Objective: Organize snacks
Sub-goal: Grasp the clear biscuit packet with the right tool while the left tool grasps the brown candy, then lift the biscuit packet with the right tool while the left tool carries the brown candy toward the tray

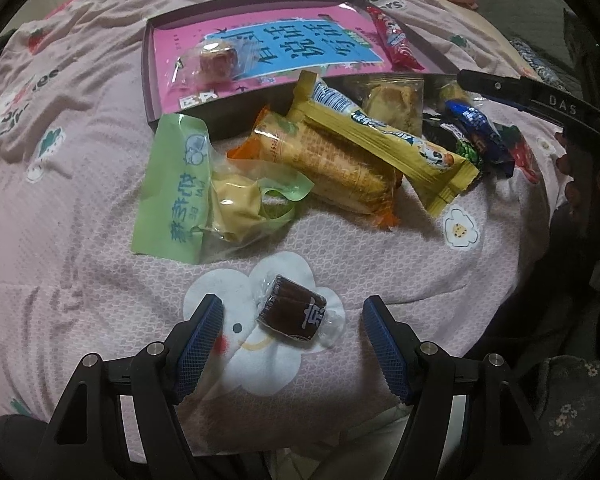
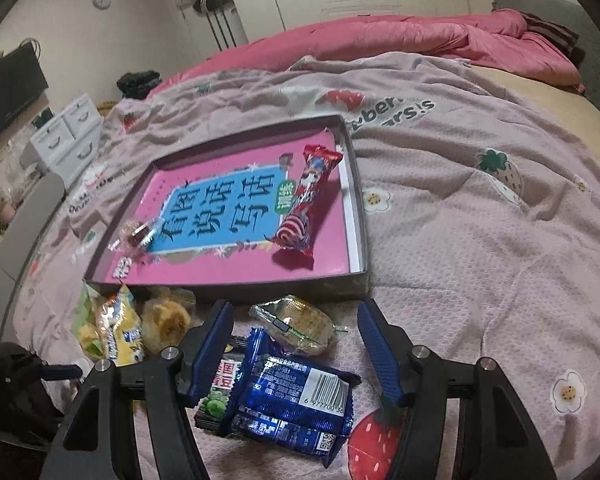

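My left gripper (image 1: 293, 302) hangs open just above the quilt. A brown candy in a clear wrapper (image 1: 292, 314) lies between its blue pads, touching neither. Beyond it is a pile of snacks: a green packet (image 1: 176, 184), an orange-wrapped wafer (image 1: 328, 168) and a yellow bar (image 1: 384, 136). My right gripper (image 2: 296, 307) is open over a blue packet (image 2: 292, 400), with a clear-wrapped pastry (image 2: 296, 324) at its fingertips and a green-pea packet (image 2: 220, 396) under the left finger. The shallow tray (image 2: 358, 200) holds a red bar (image 2: 308, 200) and a small wrapped candy (image 2: 136, 232).
Everything lies on a pink patterned quilt (image 2: 480, 240) over a bed. A pink blanket (image 2: 420, 40) is bunched at the far end. White drawers (image 2: 68, 136) stand left of the bed, wardrobes behind. A finger of the right gripper (image 1: 532, 96) reaches in over the pile's right side.
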Tool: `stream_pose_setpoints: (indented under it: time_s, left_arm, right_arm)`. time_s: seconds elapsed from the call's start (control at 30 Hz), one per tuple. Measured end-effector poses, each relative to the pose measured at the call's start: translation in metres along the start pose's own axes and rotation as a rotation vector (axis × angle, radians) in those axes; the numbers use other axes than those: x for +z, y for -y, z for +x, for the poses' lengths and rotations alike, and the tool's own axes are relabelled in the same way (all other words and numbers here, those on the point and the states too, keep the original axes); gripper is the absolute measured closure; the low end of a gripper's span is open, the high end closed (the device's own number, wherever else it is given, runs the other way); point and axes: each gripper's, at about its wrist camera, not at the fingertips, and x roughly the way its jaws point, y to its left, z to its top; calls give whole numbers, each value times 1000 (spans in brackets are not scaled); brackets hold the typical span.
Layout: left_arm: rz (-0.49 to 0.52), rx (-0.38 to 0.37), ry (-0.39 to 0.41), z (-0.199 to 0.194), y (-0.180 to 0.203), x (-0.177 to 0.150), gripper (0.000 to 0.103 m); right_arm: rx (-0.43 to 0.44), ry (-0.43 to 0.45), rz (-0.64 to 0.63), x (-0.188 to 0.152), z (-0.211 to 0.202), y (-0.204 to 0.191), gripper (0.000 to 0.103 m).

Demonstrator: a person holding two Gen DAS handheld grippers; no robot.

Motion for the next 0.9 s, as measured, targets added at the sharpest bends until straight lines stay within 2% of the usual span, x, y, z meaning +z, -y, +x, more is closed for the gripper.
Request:
stream_pose_setpoints:
  time_s: [0.07, 0.2, 0.3, 0.37, 0.4, 0.47, 0.5, 0.6, 0.9]
  left_arm:
    - [2, 0, -1, 1, 1, 0, 29]
    - [-1, 2, -5, 5, 0, 2, 35]
    - [-6, -1, -4, 6, -1, 2, 39]
    - [-4, -1, -3, 6, -1, 3, 40]
    - [-2, 1, -2, 8, 0, 3, 43]
    - [1, 7, -3, 9, 0, 4, 51]
    - [1, 10, -3, 8, 0, 4, 56]
    - [-6, -1, 2, 9, 0, 6, 63]
    - [-20, -30, 39, -3, -5, 4, 65]
  right_arm:
    - [-15, -14, -19, -1, 5, -2, 39]
    - [-47, -30, -56, -2, 12, -4, 39]
    - [-55, -36, -69, 0, 17, -5, 44]
    - [-64, -45, -75, -1, 21, -5, 48]
    - [-66, -50, -77, -1, 22, -5, 51]
    - [-57, -59, -81, 0, 25, -4, 61]
    - [-55, -61, -87, 0, 26, -5, 62]
    - [-56, -42, -105, 0, 22, -8, 64]
    - [21, 47, -37, 5, -6, 2, 65]
